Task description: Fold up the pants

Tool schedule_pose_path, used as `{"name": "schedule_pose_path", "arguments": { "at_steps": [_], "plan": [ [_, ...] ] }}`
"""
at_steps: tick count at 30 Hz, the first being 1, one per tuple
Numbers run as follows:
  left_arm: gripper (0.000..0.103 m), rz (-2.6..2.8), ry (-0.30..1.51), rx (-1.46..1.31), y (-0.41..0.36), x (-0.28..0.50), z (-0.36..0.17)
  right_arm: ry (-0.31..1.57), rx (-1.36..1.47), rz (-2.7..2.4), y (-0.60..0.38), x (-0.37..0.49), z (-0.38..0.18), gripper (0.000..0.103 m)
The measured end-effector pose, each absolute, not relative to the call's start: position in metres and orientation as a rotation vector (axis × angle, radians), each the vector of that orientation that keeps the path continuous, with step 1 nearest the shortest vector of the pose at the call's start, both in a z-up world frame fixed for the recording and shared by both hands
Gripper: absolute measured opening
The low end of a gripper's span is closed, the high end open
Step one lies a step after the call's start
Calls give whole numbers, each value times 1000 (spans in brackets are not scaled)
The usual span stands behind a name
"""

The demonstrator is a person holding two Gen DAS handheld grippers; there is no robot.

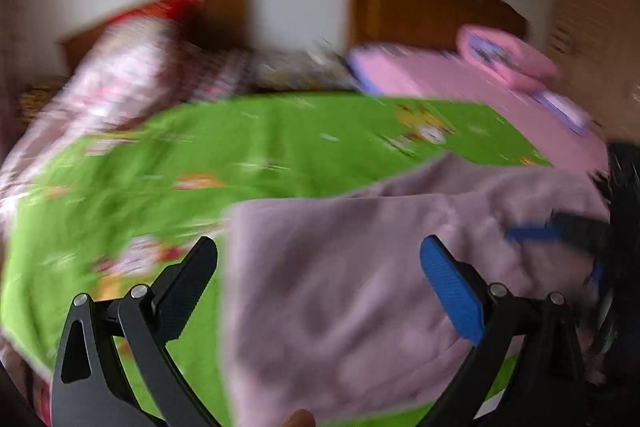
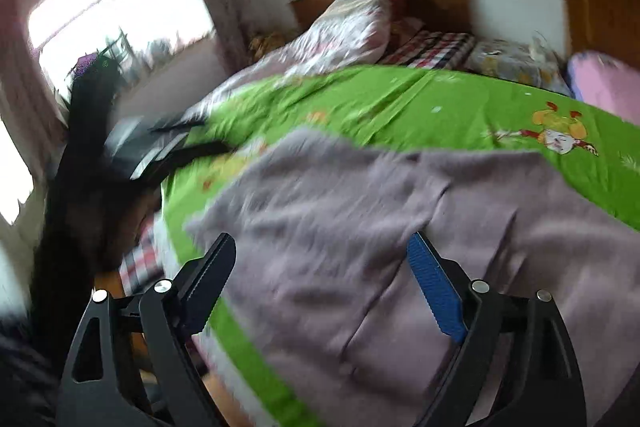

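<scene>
Lilac-grey pants lie spread on a green cartoon-print sheet on a bed. My left gripper is open and empty, hovering just above the pants' left edge. In the right wrist view the same pants cover the near part of the green sheet. My right gripper is open and empty above the pants. The other gripper shows at the right edge of the left wrist view and blurred at the left of the right wrist view. Both views are motion-blurred.
A floral quilt and checked pillows are piled at the headboard. A pink mattress with a pink cushion lies beyond the sheet. A bright window is left, and the bed's edge drops to the floor.
</scene>
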State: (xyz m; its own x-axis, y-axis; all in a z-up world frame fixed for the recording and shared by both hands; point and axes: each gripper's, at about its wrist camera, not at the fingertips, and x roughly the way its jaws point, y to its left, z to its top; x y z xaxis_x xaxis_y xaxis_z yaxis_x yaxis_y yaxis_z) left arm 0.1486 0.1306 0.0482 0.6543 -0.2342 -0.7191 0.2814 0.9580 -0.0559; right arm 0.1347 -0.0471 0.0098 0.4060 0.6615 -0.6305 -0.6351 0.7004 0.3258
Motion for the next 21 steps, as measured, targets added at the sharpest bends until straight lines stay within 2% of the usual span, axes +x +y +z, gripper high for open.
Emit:
{"name": "schedule_pose_path", "arguments": {
  "at_steps": [3,5,6,8,13,17,21],
  "plan": [
    [102,-319,974,73,115,204,6,862,-92,800,-35,117,-8,86],
    [101,-288,1023,53,121,223,-15,961,-148,772,-36,113,-31,87],
    [101,-289,1042,4,129,231,-24,941,-156,771,-42,109,-37,88],
    [101,-302,1024,-36,135,233,-27,921,-127,792,-53,103,-40,88],
    [101,-245,982,110,116,223,-34,906,-35,829,-66,107,-41,88],
    [102,-240,974,104,116,225,-36,900,-43,817,-64,103,-39,88],
    [101,-136,876,123,117,208,-19,894,63,780,-100,81,-19,88]
  ]
}}
